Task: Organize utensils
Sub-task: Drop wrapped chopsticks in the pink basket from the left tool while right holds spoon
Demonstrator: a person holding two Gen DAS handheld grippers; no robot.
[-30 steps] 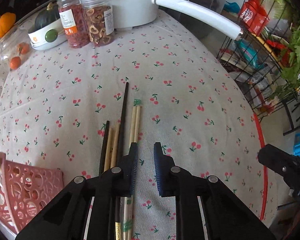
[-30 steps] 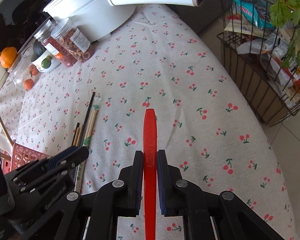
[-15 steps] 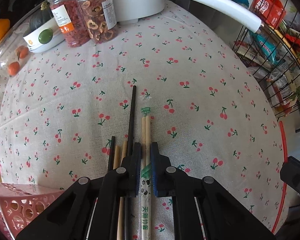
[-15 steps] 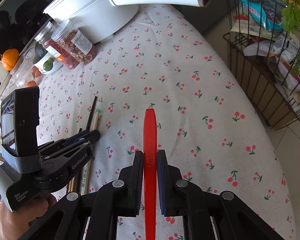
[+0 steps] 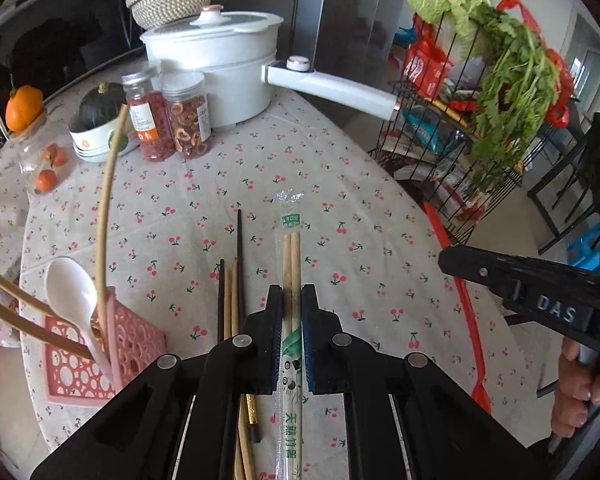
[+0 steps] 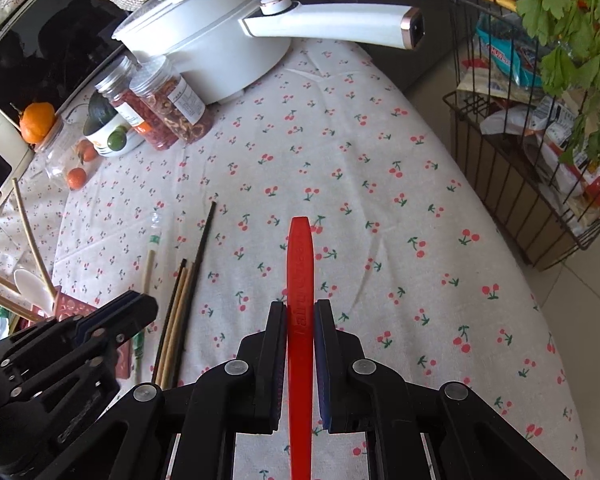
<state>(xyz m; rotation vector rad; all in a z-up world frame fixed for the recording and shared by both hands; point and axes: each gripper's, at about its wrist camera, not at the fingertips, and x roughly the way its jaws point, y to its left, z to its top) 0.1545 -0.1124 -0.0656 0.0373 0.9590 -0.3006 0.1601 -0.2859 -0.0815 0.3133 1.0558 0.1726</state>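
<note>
The left gripper (image 5: 291, 300) tilts steeply downward, its jaws closed on a wrapped pair of bamboo chopsticks (image 5: 291, 264). The right gripper (image 6: 300, 316), angled much the same, pinches a flat red plastic utensil handle (image 6: 300, 264). A hand (image 5: 580, 384) grasps the right gripper's grip.

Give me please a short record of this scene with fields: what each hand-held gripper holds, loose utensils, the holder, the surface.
left hand-held gripper: shut on the wrapped chopsticks, lifted off the cloth
right hand-held gripper: shut on the red utensil
loose utensils: dark and wooden chopsticks lying together on the tablecloth
holder: pink basket, with a white spoon and long sticks in it
surface: cherry-print tablecloth
</note>
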